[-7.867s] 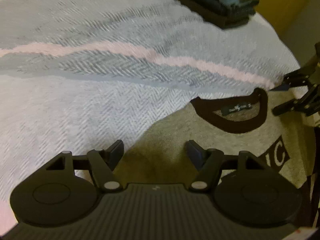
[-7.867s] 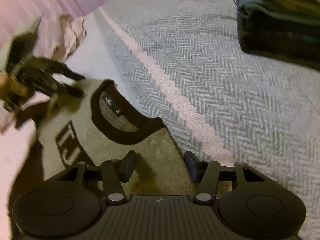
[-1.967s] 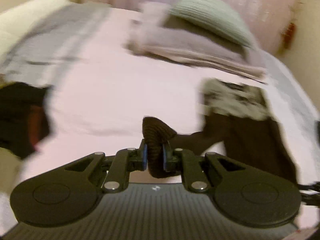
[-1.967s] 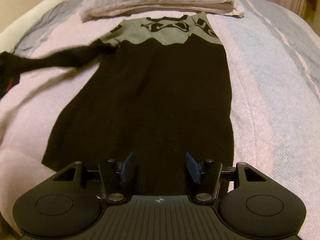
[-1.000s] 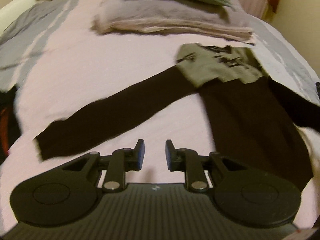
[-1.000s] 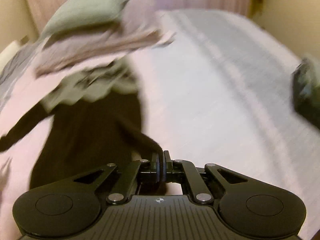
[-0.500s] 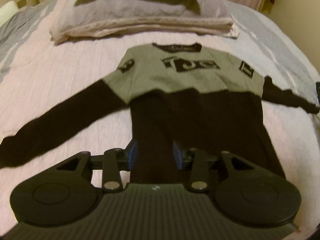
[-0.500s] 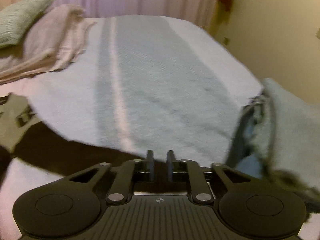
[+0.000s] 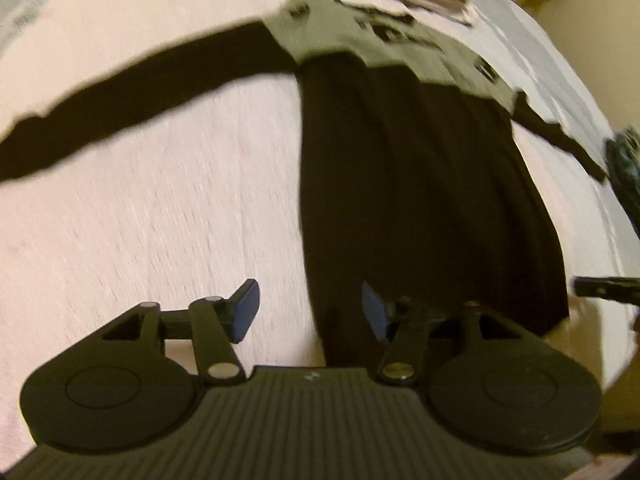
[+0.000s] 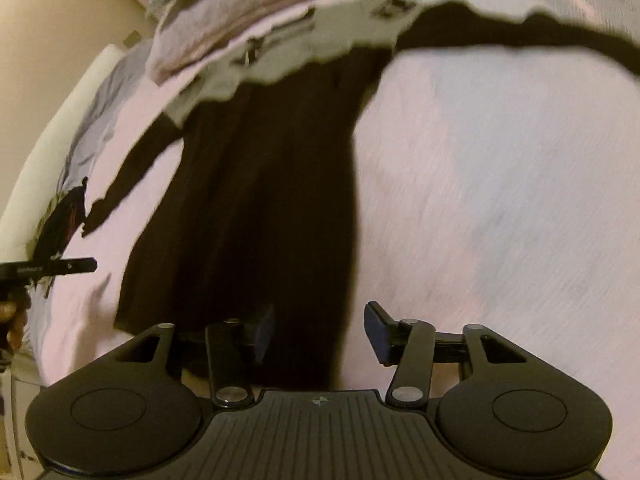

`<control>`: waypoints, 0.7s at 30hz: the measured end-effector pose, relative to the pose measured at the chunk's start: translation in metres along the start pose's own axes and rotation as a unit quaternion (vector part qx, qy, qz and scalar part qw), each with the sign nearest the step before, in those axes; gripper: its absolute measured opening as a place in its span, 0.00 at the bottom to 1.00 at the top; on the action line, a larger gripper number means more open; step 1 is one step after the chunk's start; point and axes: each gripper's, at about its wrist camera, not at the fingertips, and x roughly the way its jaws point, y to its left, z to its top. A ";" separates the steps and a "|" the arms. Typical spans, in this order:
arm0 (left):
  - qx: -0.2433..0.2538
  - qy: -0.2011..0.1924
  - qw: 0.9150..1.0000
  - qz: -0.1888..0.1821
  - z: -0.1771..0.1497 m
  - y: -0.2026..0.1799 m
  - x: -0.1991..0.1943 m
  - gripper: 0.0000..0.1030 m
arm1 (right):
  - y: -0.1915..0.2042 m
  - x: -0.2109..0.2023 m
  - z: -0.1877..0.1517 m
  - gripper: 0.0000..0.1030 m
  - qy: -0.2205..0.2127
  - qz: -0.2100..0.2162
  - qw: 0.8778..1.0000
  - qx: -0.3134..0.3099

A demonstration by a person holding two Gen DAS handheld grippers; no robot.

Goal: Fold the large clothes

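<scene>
Two grippers, fingers just opened wide, nothing clamped: left gripper (image 9: 308, 308), right gripper (image 10: 320, 332) straddle hem corners of sweater (image 9: 420, 184), flat on bed (image 9: 160, 220). Pinch both corners evenly before folding.

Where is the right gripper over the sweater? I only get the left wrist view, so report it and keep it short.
Observer: The right gripper is at the sweater's bottom hem. Its jaws have just been opening, and the hem's right edge lies between them, not pinched.
Operator: Now check the bed's left edge, past the sleeve.
Observer: A dark heap with red in it lies there, close to the cuff of the left sleeve.
</scene>
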 end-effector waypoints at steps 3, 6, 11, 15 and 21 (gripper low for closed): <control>0.012 0.016 0.999 -0.033 -0.019 0.011 0.010 0.50 | 0.003 0.019 -0.015 0.47 0.006 -0.008 1.000 0.017; 0.007 0.022 0.997 -0.075 -0.031 0.019 0.021 0.50 | 0.002 0.023 -0.019 0.47 -0.005 -0.008 1.000 0.022; -0.008 0.030 0.991 -0.129 -0.035 0.014 0.044 0.47 | -0.005 0.024 -0.016 0.46 -0.023 -0.007 0.998 0.057; -0.005 0.031 0.992 -0.122 -0.033 0.004 0.052 0.12 | -0.011 0.026 -0.011 0.27 -0.023 0.004 0.997 0.069; -0.012 0.002 0.995 -0.101 -0.035 -0.001 -0.001 0.04 | -0.004 0.000 0.013 0.01 0.009 0.017 0.997 0.077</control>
